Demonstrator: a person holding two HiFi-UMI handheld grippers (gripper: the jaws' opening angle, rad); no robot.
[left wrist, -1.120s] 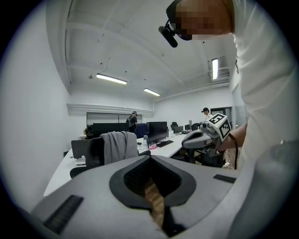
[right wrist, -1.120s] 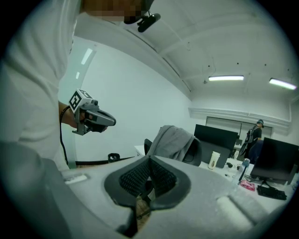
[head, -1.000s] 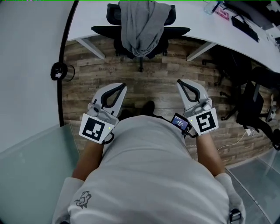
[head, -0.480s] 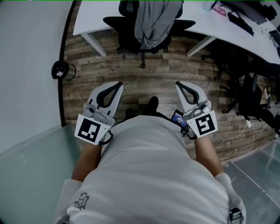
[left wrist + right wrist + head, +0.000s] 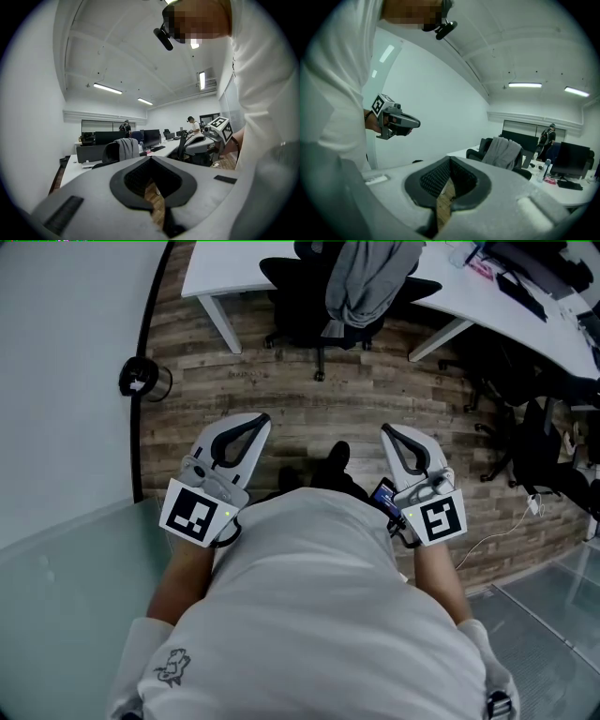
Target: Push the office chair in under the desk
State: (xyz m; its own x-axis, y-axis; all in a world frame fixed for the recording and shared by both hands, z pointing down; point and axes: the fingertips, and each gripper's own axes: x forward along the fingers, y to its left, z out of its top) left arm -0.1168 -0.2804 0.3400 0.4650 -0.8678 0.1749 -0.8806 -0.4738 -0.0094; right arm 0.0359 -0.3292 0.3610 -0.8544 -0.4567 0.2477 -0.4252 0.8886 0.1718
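**Seemingly tucked, jacket at risk**

At 12 o'clock the chair (image 5: 302,287) sits with its seat under the desk (image 5: 220,263), well apart from the left gripper (image 5: 261,420) and right gripper (image 5: 386,430), both pressed together and empty. A shove could shed its draped jacket (image 5: 367,282) or jam the armrests.

The wood-plank floor (image 5: 281,399) carries the office chair (image 5: 295,282), a grey garment (image 5: 366,282) draped over it, at the white bench's (image 5: 223,268) front edge. A white cable (image 5: 492,542) lies toward the floor's right edge.
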